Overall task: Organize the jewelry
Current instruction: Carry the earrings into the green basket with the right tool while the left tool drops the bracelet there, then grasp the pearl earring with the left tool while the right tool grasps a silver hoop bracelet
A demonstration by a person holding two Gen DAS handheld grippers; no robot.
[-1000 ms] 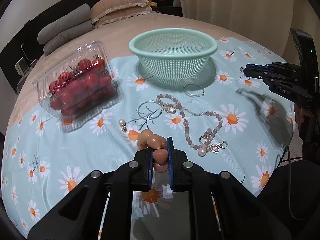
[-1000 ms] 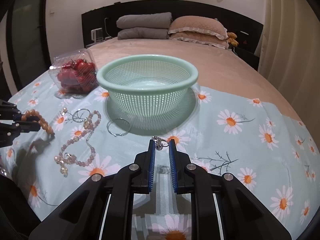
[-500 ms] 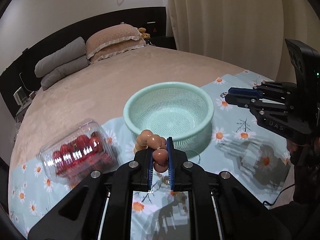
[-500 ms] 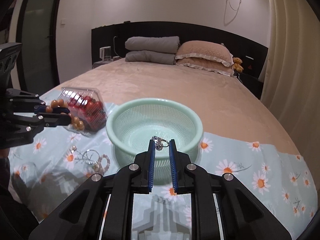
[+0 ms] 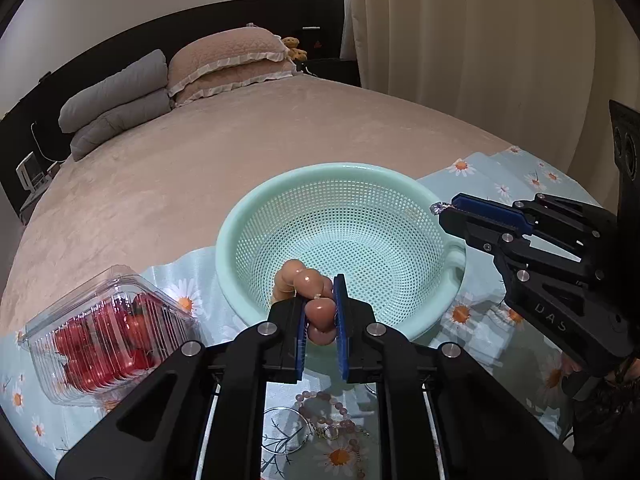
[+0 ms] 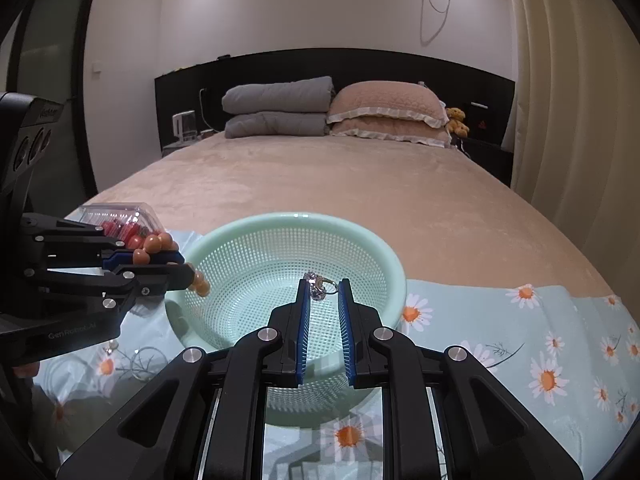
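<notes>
Both grippers have risen over the basket (image 5: 240, 236): left gripper (image 5: 320, 312) clamps the bead bracelet (image 5: 308, 280), right gripper (image 6: 323, 292) pinches the ring (image 6: 320, 282), ready to drop

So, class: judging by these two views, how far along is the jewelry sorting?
Nothing lies in the green basket yet. In hand: the left tool is shut on the orange bead bracelet over the basket's near rim, and the right tool pinches the silver ring above the bowl. Left: the pink bead necklace and thin hoop lie on the daisy cloth.
</notes>
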